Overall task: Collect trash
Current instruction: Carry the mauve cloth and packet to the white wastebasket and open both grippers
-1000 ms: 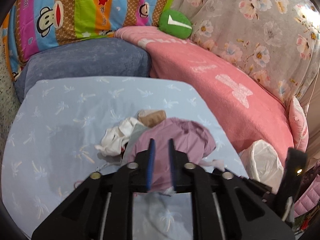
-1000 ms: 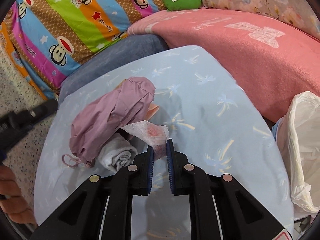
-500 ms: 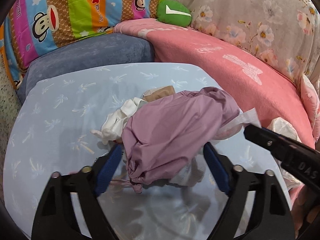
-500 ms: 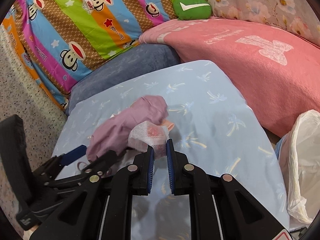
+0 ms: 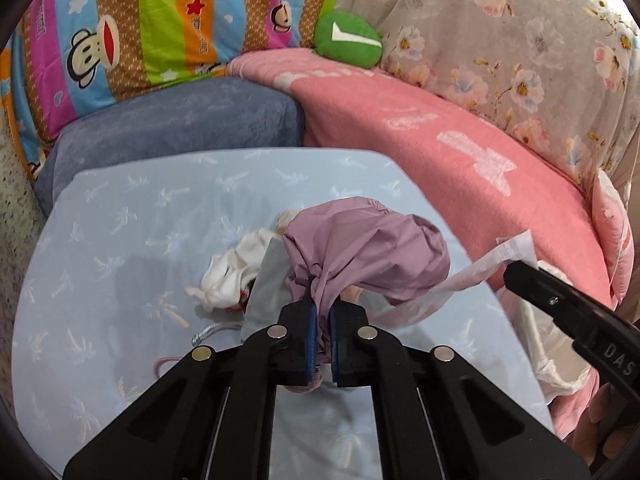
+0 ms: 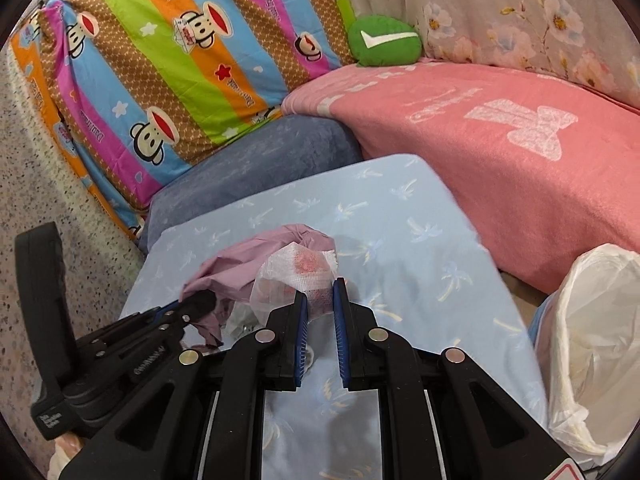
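A mauve drawstring pouch (image 5: 368,248) lies on the light blue tablecloth (image 5: 160,216). My left gripper (image 5: 323,308) is shut on a fold of its fabric near the neck. It also shows in the right wrist view (image 6: 236,268), with the left gripper (image 6: 188,306) at its edge. My right gripper (image 6: 320,300) is shut on a white wet wipe with a pink stain (image 6: 300,268), held above the table. The wipe's loose end (image 5: 500,256) shows in the left wrist view beside the pouch. A crumpled white tissue (image 5: 236,272) lies left of the pouch.
A white trash bag (image 6: 592,344) stands open off the table's right edge. A pink blanket (image 6: 500,140), a grey-blue cushion (image 5: 180,120), a striped monkey cushion (image 6: 180,52) and a green plush (image 5: 346,38) ring the table's far side. A speckled floor (image 6: 36,184) lies left.
My left gripper was wide open around the pouch half a second ago and has shut on its fabric. My right gripper has lifted the wipe back from the pouch.
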Demonstrator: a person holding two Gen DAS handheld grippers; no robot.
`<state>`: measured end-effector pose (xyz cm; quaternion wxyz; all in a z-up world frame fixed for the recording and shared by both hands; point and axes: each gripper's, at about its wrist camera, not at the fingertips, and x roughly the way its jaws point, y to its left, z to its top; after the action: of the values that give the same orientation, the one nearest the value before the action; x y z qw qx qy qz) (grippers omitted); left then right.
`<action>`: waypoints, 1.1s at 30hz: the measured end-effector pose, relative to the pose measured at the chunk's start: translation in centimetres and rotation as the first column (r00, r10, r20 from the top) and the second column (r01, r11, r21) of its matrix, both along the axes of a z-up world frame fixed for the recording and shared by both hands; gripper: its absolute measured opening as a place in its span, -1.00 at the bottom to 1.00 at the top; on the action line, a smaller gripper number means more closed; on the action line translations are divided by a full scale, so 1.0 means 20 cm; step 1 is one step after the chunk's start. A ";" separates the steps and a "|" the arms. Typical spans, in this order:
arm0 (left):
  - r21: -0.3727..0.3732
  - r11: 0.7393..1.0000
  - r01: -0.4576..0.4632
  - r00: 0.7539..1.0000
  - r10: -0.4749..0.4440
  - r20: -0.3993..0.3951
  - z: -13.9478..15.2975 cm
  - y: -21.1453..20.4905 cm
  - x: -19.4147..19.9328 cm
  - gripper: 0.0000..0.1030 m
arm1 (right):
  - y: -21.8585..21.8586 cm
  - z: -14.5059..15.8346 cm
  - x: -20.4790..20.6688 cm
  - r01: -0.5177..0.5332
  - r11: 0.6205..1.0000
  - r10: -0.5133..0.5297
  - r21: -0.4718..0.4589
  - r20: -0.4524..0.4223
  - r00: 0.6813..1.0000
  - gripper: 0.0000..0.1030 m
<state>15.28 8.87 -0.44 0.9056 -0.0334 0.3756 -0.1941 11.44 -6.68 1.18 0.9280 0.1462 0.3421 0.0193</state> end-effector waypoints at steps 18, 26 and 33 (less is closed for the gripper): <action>-0.055 0.989 0.137 0.979 -0.126 0.160 0.43 -0.43 -0.20 -0.91 | -0.55 0.40 -0.41 0.193 0.981 -0.191 0.002 0.160 0.968 -0.77; -0.040 0.972 0.233 0.961 -0.224 0.161 0.44 -0.70 -0.32 -0.90 | -0.84 0.45 -0.64 0.300 0.954 -0.296 0.008 0.183 0.937 -0.77; -0.013 0.948 0.318 0.939 -0.313 0.141 0.41 -0.93 -0.39 -0.90 | -1.04 0.41 -0.78 0.370 0.929 -0.367 0.020 0.174 0.914 -0.77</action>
<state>7.46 -9.66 7.68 0.8857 0.0246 0.3097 -0.3451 -4.18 -27.42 9.46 0.9424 0.1995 0.2257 -0.1454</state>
